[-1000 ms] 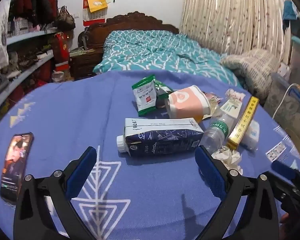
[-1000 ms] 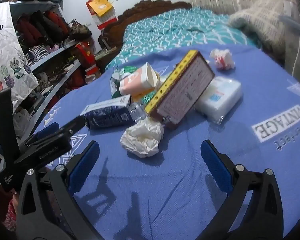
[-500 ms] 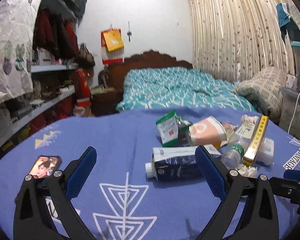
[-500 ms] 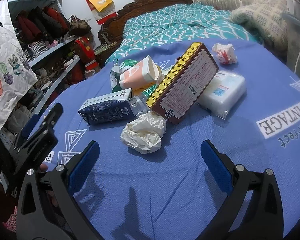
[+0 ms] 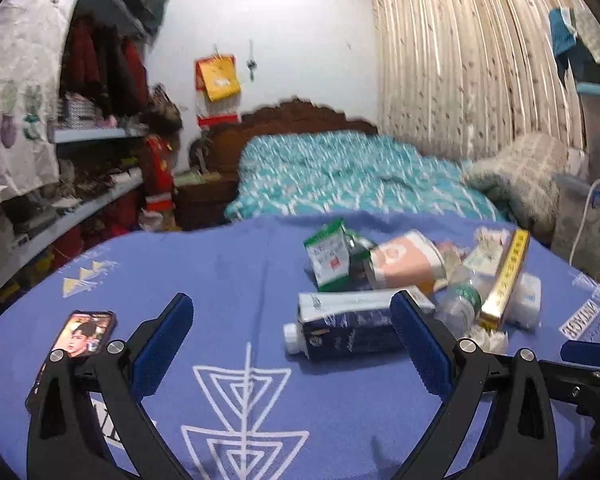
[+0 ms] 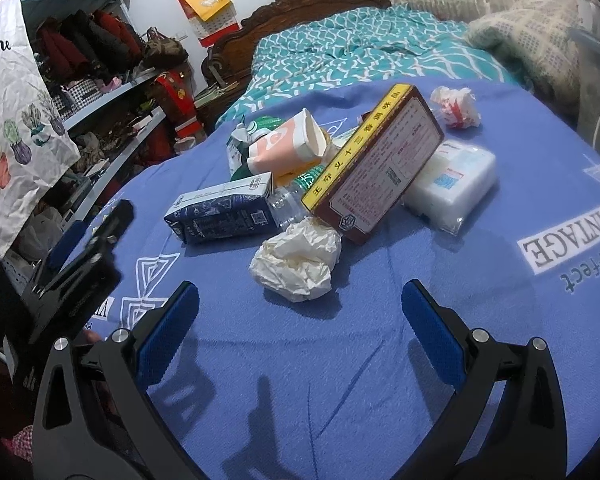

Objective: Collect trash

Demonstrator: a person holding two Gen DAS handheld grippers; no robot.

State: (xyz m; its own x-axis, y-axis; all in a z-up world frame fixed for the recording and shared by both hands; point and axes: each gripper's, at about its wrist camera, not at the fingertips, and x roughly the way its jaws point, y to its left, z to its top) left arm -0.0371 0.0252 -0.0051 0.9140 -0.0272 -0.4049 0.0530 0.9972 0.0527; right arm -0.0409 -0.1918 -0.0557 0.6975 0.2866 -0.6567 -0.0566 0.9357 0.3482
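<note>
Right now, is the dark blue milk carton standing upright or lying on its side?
Lying on its side. The dark blue milk carton rests lengthwise on the blue tablecloth, its white cap pointing sideways.

Left gripper (image 5: 288,344) is hanging wide open, milk carton (image 5: 348,324) lying just past its right jaw.

**Surroundings Not Part of the Task**

The bench (image 5: 240,280) carries a blue cloth printed with white triangles. A phone (image 5: 82,334) lies flat near its left edge, screen lit. Behind stands a bed (image 5: 340,176) with a teal patterned cover and carved wooden headboard. Shelves (image 5: 88,168) of clothing line the left wall. Curtains (image 5: 460,60) hang at right.
</note>
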